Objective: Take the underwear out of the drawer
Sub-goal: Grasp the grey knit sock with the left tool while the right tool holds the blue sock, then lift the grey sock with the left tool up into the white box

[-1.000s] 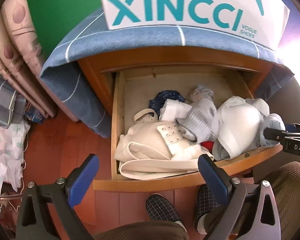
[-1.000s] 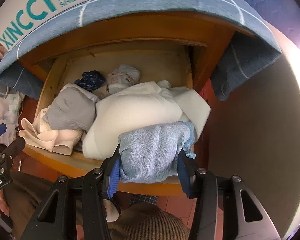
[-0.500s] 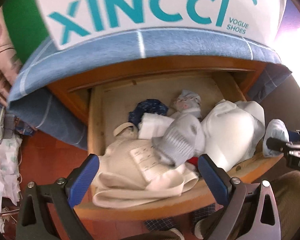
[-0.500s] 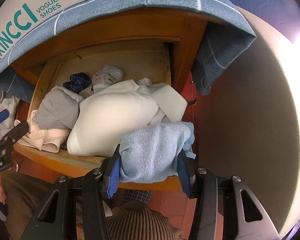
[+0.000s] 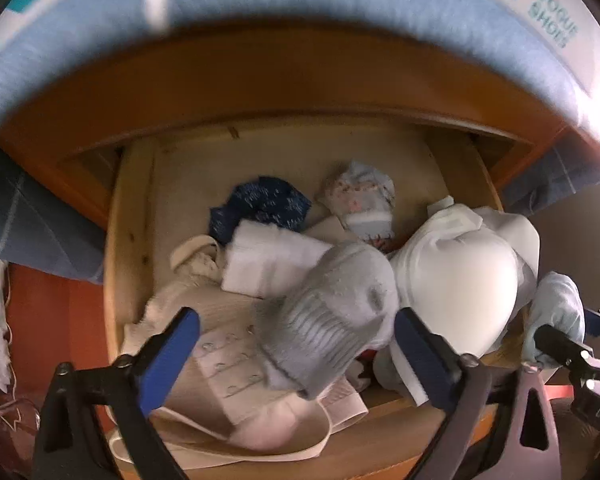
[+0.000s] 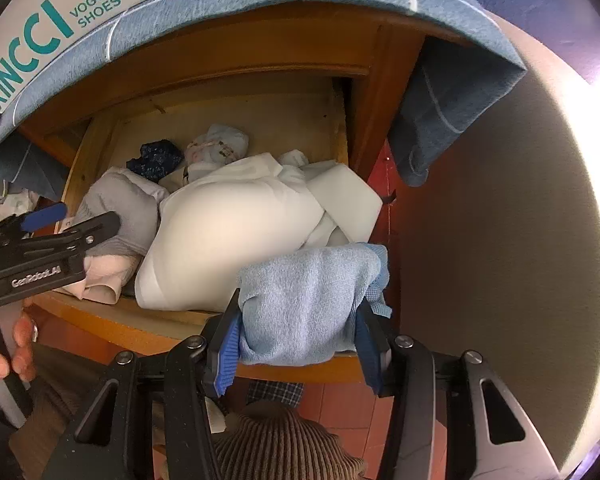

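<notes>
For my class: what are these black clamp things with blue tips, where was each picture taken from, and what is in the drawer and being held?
They are hand-held two-finger grippers, one per hand, each carrying a forward-looking fisheye camera. The left gripper is open above a grey ribbed rolled sock. The right gripper is shut on a light blue knitted garment at the front of the open wooden drawer. Inside lie a white padded bra, a cream bra and a dark blue patterned piece.

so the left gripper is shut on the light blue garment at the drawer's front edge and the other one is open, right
Not quite: the right gripper, not the left, is shut on the light blue garment at the drawer front edge, as the right wrist view shows. The left gripper is open.
</notes>
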A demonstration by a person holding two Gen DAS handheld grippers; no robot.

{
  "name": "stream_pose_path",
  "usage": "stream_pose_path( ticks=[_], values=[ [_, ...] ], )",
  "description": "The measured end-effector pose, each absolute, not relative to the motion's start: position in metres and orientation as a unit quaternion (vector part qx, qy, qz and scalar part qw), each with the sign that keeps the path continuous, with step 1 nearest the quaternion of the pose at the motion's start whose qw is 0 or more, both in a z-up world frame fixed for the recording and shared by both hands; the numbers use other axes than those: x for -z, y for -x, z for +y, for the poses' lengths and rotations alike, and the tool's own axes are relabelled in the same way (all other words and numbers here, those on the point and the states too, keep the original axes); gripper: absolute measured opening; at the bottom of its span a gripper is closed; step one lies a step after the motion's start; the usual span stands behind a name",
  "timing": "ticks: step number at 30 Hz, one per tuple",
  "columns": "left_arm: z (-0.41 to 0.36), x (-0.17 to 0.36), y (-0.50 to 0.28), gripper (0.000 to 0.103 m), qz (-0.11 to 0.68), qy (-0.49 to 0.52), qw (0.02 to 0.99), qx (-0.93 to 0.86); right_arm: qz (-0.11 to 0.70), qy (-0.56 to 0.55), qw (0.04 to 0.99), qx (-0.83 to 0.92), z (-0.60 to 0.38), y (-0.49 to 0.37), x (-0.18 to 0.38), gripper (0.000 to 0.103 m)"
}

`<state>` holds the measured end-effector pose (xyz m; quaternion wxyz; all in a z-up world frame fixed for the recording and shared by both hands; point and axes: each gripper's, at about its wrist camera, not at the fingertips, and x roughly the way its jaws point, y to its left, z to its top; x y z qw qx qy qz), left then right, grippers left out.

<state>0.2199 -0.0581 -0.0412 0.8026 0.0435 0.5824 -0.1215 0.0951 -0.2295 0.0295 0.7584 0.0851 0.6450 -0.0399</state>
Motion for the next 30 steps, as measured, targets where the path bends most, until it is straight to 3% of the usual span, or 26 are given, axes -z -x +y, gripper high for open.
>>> stream_pose_path(
  ticks=[1, 3, 4, 6, 10, 16, 30],
  values=[
    [-0.06, 0.044, -0.22, 0.07, 0.584, -0.048, 0.801, 0.12, 0.645, -0.086, 0.758, 0.04, -0.23, -0.095, -0.029, 0.046],
    [-0.063, 0.045, -0.219, 0.064, 0.583, -0.056, 0.803, 0.115, 0.646, -0.088, 0.758, 0.038, -0.229, -0.095, -0.028, 0.046],
    [-0.063, 0.043, -0.218, 0.051, 0.58, -0.055, 0.804, 0.119, 0.646, -0.088, 0.757, 0.037, -0.228, -0.096, -0.028, 0.046],
    [-0.064, 0.042, -0.217, 0.035, 0.581, -0.05, 0.802, 0.125, 0.647, -0.088, 0.757, 0.036, -0.227, -0.096, -0.027, 0.046],
    [-0.061, 0.038, -0.215, 0.021, 0.58, -0.042, 0.804, 0.127, 0.648, -0.084, 0.756, 0.035, -0.224, -0.097, -0.026, 0.046],
    [-0.057, 0.029, -0.213, 0.015, 0.579, -0.032, 0.802, 0.141, 0.649, -0.081, 0.756, 0.034, -0.22, -0.097, -0.025, 0.046],
    [-0.045, -0.003, -0.2, 0.015, 0.556, -0.034, 0.818, 0.139, 0.651, -0.077, 0.754, 0.027, -0.218, -0.099, -0.019, 0.046]
  ],
)
